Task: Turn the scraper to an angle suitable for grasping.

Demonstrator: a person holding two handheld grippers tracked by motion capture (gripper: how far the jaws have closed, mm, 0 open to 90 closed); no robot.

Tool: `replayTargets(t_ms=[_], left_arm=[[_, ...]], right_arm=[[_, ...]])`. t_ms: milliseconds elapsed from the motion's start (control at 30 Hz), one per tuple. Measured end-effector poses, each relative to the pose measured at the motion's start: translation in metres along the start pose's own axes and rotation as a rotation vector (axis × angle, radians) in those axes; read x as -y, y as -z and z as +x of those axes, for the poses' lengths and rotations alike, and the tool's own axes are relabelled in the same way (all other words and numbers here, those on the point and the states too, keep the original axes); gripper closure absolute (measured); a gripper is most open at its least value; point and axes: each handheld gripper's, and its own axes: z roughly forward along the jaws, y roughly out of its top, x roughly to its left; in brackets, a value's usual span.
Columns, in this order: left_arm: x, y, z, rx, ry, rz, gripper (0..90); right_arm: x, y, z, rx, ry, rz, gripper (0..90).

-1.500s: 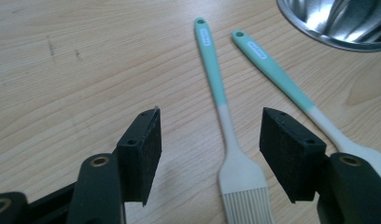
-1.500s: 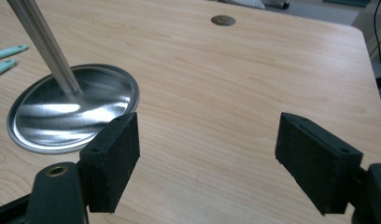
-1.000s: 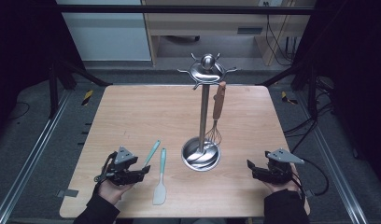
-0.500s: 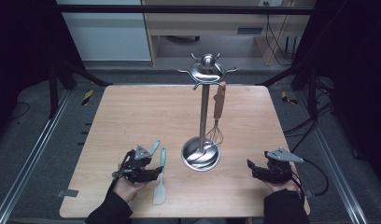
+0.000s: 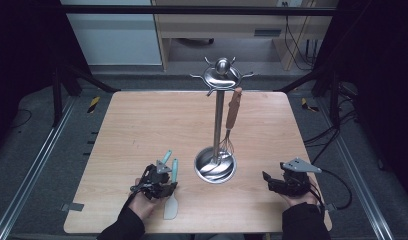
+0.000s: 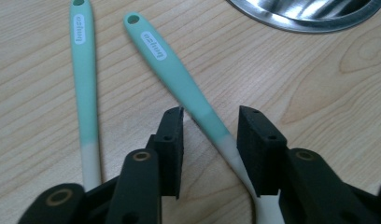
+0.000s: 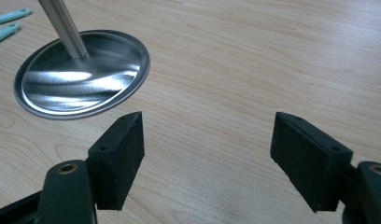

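At lower left of the high view, the left gripper [image 5: 159,181] covers much of two mint-handled spatulas lying on the wooden table [image 5: 142,125], so only their handle ends and one pale blade below the hand can be made out. In the left gripper view its jaws stand narrowly apart on either side of the right-hand spatula [image 6: 179,77], at the point where mint turns to white; contact with the handle cannot be told, and the blade is cut off at the bottom edge. The second spatula [image 6: 85,79] lies just left of the jaws. The right gripper [image 5: 279,183], at lower right, rests with jaws wide and empty. A steel utensil stand [image 5: 218,150] rises at centre, a wooden-handled whisk [image 5: 232,117] hanging from it. Since half a second ago the left gripper has slid rightward onto the spatulas; the right has not moved.
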Motion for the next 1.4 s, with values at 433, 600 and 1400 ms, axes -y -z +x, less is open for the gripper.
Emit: replayTargets(t_ms=[433, 600, 1400], left_arm=[[-0.001, -0.004, -0.012, -0.043, 0.044, 0.029, 71.3], [-0.002, -0.003, -0.010, -0.029, 0.051, 0.042, 73.0], [0.009, 0.009, 0.010, 0.005, 0.068, 0.080, 71.5]], right_arm=[[0.000, -0.001, -0.001, 0.006, -0.005, 0.008, 25.9], [0.000, 0.000, -0.001, 0.003, -0.018, 0.010, 25.7], [0.000, 0.000, -0.003, 0.010, -0.004, 0.008, 25.5]])
